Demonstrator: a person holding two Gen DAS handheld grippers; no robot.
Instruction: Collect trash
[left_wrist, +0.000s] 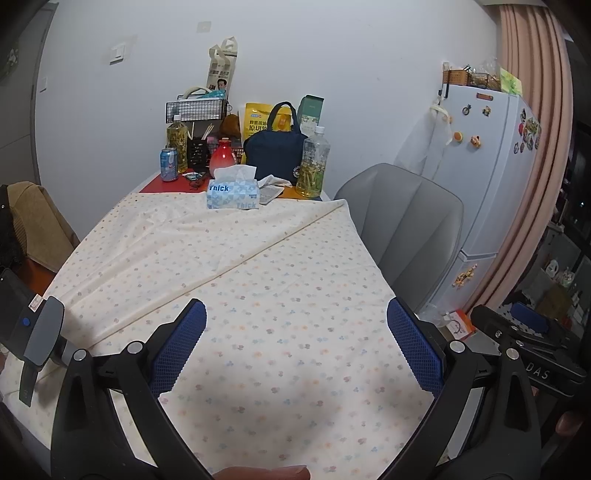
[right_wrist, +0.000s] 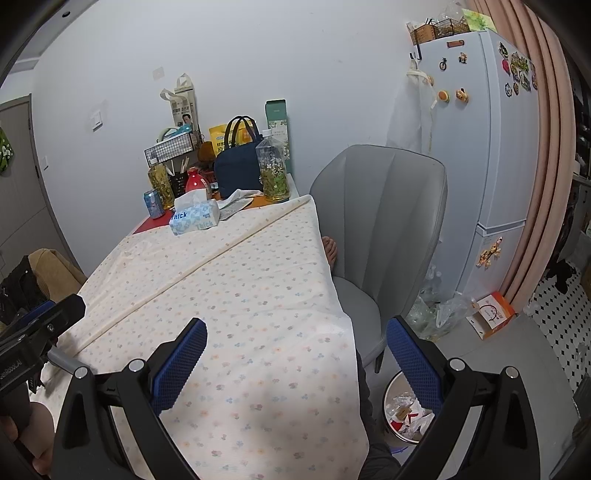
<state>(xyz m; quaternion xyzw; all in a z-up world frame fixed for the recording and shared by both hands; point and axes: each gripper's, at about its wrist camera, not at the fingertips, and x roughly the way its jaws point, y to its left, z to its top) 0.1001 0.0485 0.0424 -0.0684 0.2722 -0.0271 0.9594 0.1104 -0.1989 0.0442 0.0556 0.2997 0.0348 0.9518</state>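
**Both grippers wide and empty above the cloth; trash bin waits at the right**

The left gripper (left_wrist: 296, 345) hovers over the near part of the flowered tablecloth (left_wrist: 258, 280), its blue pads far apart and nothing between them. The right gripper (right_wrist: 297, 363) is in the same condition: spread wide, holding nothing, placed over the right edge of the table.

The trash bin (right_wrist: 404, 410) stands on the floor low at the right, beside the grey chair (right_wrist: 384, 229), and it already contains crumpled wrappers and paper. On the near cloth I see no loose trash. The possible candidates are at the far end: a crumpled white tissue (left_wrist: 274, 181) lying just beside the tissue box (left_wrist: 233, 194), and a blue can (left_wrist: 169, 164) near the bottles; whether the can is empty, I cannot tell.

My judgement is that the step in hand is either the search for the next piece or the end of the task. The next move, if any, calls for a long reach forward to the far end, then a gentle close on the soft tissue, and a carry back to the bin.
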